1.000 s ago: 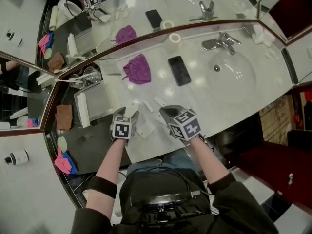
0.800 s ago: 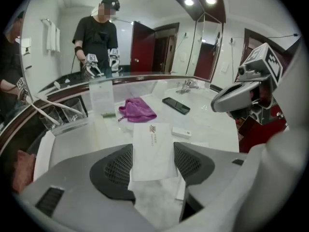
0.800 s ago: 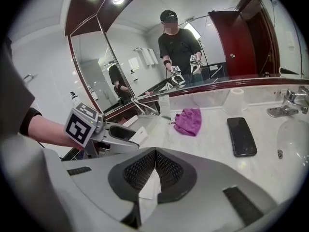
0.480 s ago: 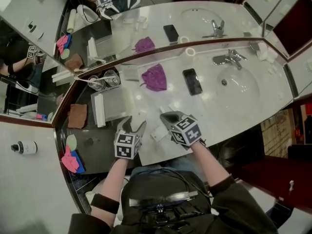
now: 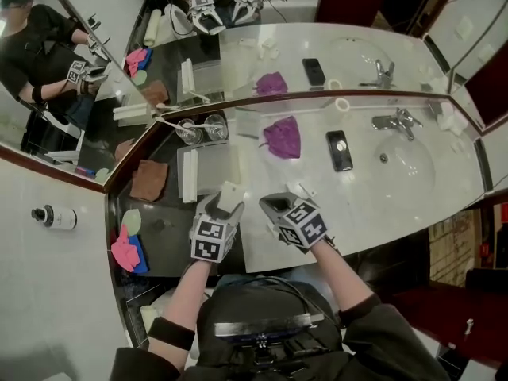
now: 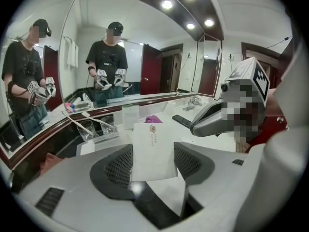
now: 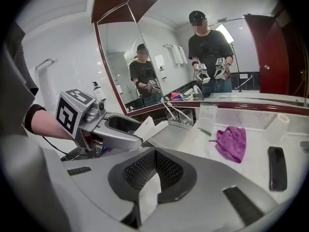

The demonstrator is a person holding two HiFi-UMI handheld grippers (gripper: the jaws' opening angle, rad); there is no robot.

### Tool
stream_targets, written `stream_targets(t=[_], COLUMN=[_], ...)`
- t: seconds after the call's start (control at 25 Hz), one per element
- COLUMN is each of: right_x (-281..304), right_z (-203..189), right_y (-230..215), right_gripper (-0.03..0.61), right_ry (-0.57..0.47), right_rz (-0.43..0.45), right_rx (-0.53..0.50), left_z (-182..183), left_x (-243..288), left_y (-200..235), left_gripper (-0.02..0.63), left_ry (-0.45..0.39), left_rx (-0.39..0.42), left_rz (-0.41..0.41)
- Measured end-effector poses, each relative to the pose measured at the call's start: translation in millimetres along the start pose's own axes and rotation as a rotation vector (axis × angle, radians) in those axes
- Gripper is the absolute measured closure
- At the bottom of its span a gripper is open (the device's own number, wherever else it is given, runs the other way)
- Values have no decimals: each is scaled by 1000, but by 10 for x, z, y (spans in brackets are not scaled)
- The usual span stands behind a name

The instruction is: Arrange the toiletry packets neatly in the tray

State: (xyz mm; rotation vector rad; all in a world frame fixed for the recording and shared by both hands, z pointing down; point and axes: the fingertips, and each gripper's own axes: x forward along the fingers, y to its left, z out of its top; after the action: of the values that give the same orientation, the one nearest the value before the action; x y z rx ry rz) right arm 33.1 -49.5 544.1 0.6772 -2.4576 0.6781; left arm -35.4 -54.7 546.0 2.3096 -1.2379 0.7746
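My left gripper [image 5: 225,205] is raised over the counter's front edge, shut on a flat white toiletry packet [image 5: 231,192] that stands up between its pads [image 6: 153,149]. The right gripper [image 5: 274,205] hovers just to its right with jaws pressed together; in the right gripper view a thin white packet [image 7: 147,197] sits edge-on in the seam between them. The tray [image 5: 208,171] lies on the dark counter section just beyond the left gripper, and it shows as a pale flat slab [image 7: 176,132] in the right gripper view. Small white packets [image 5: 304,189] lie on the marble near the right gripper.
Two glasses with toothbrushes [image 5: 202,129] stand behind the tray by the mirror. A purple cloth [image 5: 283,137], a black phone [image 5: 339,149], a tape roll [image 5: 342,104], the faucet [image 5: 397,121] and the sink basin [image 5: 409,161] lie to the right. A brown cloth [image 5: 148,179] lies to the left.
Both grippers have lifted off the marble, where packets lay, and shifted left toward the tray. The left one carries its white packet up with it.
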Motion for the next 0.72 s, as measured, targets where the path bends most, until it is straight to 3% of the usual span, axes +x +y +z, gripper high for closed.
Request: stream_targets(t=[0.32,0.56,0.72], right_x=[445,817,1053], right_z=[200,310,459], right_y=[213,189,184], right_gripper=[574,574,574], right_ry=[23,45,58], right_rz=[25,23,22], right_rx=[-59,-63,-51], left_z=[7,-35,-80], left_x=[173,468,664], left_y=[637,997,1238], left_gripper=[347,347,347], left_ry=[81,180,225], left_rx=[220,485,578], left_rz=[50,19,-25])
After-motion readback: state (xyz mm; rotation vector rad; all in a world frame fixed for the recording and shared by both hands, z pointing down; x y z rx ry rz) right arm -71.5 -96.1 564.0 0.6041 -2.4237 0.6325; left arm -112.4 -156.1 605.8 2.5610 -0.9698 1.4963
